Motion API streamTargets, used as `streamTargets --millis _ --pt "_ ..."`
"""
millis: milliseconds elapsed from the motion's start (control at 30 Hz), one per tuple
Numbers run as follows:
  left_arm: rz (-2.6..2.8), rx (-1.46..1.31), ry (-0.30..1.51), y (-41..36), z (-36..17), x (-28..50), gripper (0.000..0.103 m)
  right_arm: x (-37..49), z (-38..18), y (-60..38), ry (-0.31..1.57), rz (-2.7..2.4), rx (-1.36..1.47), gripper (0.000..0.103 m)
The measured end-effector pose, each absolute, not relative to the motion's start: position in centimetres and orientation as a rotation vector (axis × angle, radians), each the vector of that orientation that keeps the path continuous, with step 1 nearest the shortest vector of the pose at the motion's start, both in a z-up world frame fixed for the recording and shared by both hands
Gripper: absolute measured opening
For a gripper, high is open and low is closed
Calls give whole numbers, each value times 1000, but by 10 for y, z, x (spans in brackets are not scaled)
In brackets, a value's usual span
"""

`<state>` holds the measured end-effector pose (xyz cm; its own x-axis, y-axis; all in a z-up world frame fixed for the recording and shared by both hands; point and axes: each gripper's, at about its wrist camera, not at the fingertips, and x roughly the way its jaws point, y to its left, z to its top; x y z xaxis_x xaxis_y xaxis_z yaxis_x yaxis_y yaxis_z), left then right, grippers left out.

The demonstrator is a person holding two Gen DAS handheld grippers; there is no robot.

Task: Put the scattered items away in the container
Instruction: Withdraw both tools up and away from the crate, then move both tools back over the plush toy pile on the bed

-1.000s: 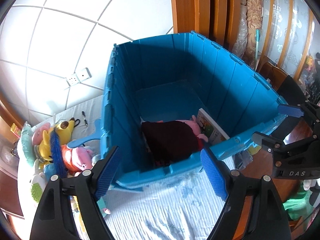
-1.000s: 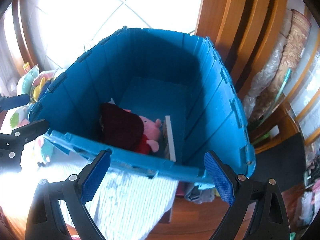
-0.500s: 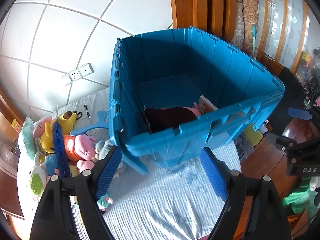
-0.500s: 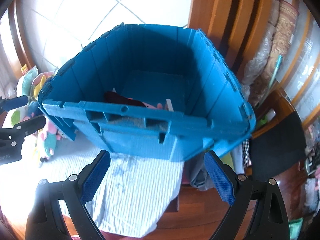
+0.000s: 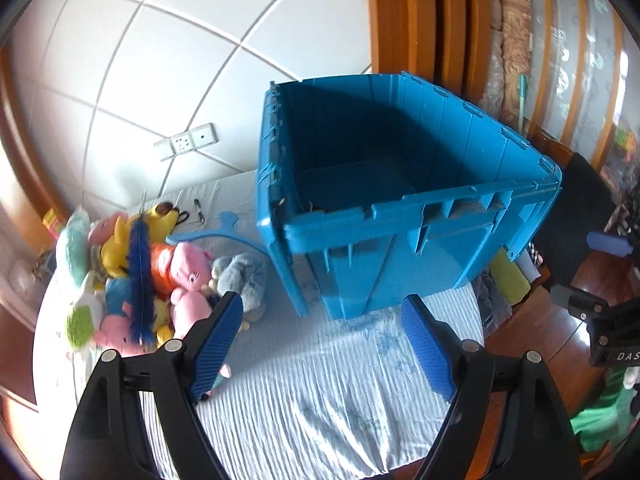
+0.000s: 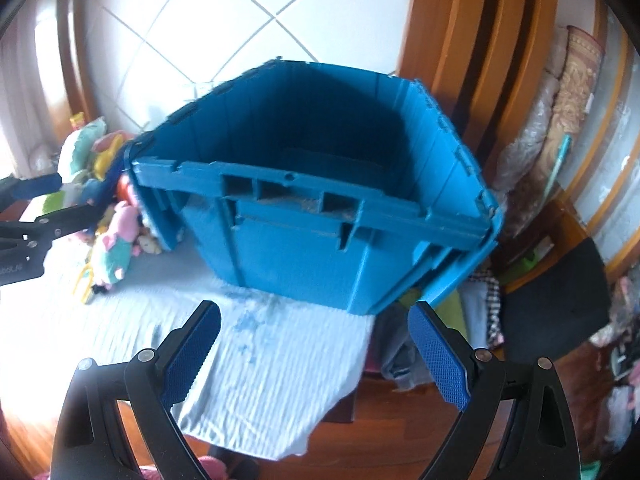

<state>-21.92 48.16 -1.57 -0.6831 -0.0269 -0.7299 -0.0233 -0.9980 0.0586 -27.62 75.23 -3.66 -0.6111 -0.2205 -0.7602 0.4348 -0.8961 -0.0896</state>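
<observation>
A big blue plastic crate (image 5: 432, 256) (image 6: 312, 256) stands on a striped white cloth (image 5: 320, 392); its near wall hides what lies inside. Left of it lies a pile of plush toys (image 5: 132, 280) (image 6: 112, 236), among them a pink pig, a yellow one and a grey one, with a blue feather (image 5: 140, 276) across them. My left gripper (image 5: 322, 340) hangs open over the cloth in front of the crate, nothing between its blue pads. My right gripper (image 6: 314, 352) is open too, empty, before the crate's near right corner.
A blue hanger (image 5: 216, 234) and a black pen (image 5: 199, 210) lie behind the toys. A white tiled wall with a socket (image 5: 186, 146) stands at the back. Clothes (image 6: 404, 352) hang off the cloth's right edge above a wooden floor. A dark chair (image 6: 560, 300) stands at right.
Both grippers have drawn back from above the crate and come lower; the crate's inside, with the pig plush and book, has dropped out of sight behind its near wall. Both stay open.
</observation>
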Motion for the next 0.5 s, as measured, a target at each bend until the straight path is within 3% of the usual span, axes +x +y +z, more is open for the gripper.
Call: streamTargets --millis 500 --pt "-2721 1185 -49 425 -38 -169 82 -249 -53 720 317 -2453 1027 96"
